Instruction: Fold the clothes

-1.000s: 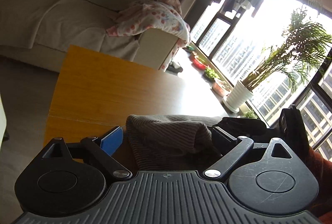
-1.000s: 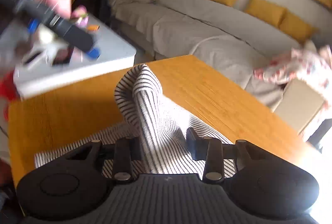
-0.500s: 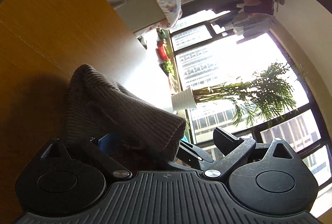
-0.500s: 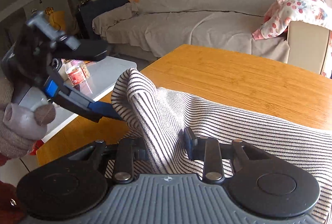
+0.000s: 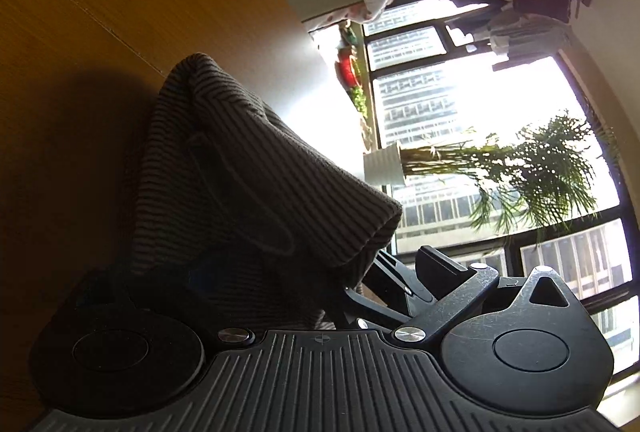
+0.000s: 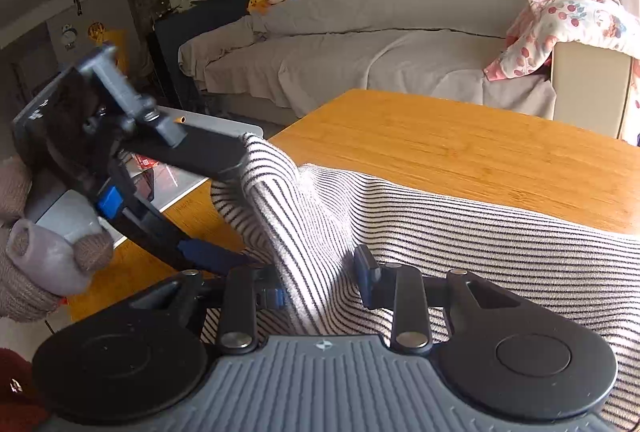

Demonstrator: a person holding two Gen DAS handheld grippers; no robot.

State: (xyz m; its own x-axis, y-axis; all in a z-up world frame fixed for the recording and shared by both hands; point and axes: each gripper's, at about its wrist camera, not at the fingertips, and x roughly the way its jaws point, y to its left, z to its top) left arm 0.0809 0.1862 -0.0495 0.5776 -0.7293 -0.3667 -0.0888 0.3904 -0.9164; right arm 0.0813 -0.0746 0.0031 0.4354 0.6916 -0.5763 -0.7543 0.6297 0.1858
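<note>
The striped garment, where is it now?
In the right wrist view the striped garment lies on the wooden table, its raised fold between the right claw fingers, before the sofa.

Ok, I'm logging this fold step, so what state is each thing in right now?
striped garment: lying on the table, one fold bunched upward.
left tongs: open, jaws just been opening, the raised fold between them.
right tongs: shut on the striped garment.
table: partly covered by the garment.
floral blanket: draped over the sofa arm.
</note>
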